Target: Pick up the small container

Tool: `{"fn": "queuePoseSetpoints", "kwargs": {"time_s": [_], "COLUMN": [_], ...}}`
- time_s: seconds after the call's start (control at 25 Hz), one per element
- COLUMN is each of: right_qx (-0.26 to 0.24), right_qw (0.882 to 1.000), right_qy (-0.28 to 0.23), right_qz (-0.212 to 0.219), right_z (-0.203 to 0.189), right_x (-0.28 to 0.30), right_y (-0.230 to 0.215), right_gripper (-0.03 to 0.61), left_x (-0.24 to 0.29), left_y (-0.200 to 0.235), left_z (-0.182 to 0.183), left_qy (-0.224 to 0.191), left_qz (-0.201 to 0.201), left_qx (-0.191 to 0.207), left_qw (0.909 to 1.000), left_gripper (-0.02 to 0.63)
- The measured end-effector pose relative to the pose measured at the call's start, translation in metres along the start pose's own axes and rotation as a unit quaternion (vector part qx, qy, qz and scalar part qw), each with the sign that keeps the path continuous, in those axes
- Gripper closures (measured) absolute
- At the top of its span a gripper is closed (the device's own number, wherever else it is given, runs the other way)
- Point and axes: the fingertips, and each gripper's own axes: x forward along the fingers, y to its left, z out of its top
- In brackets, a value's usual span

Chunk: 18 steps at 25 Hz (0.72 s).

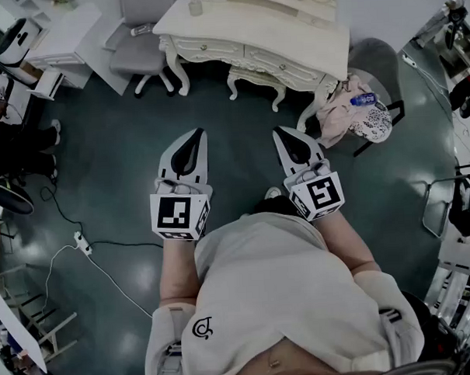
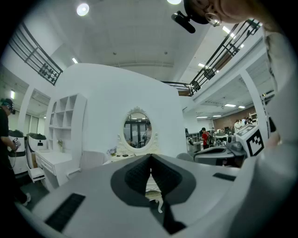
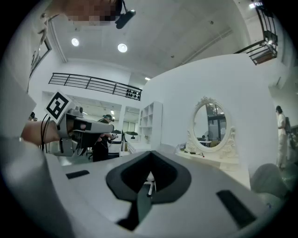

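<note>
While held side by side at mid-frame over the dark floor [image 1: 110, 165], left gripper [image 1: 192, 139] and right gripper [image 1: 284, 134] each have jaws closed tip to tip, nothing between them. Small container [image 1: 195, 6]: stands on the white dressing table [image 1: 275, 33], top centre of the head view, well apart from both grippers.
</note>
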Motion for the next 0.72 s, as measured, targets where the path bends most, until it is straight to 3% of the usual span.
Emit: {"fn": "queuePoseSetpoints", "kwargs": {"time_s": [0.32,0.52,0.72], "right_qx": [-0.005,0.017,0.050], "right_qw": [1.000,1.000,0.998], "right_qy": [0.003,0.011,0.018], "right_qz": [-0.002,-0.007,0.026], "right_z": [0.000,-0.007,-0.017], "right_x": [0.005,0.008,0.019], "right_y": [0.003,0.005,0.012], "right_gripper": [0.574,0.572,0.572], "left_x": [-0.004,-0.010,-0.010], "left_y": [0.006,0.009,0.017], "left_z": [-0.004,-0.007,-0.021], "left_qy": [-0.002,-0.003,0.010], "left_qz": [-0.003,-0.003,0.002], "left_qx": [-0.010,-0.021,-0.024], "left_qw": [0.9999,0.9998,0.9997], "left_gripper": [0.601,0.601,0.601]}}
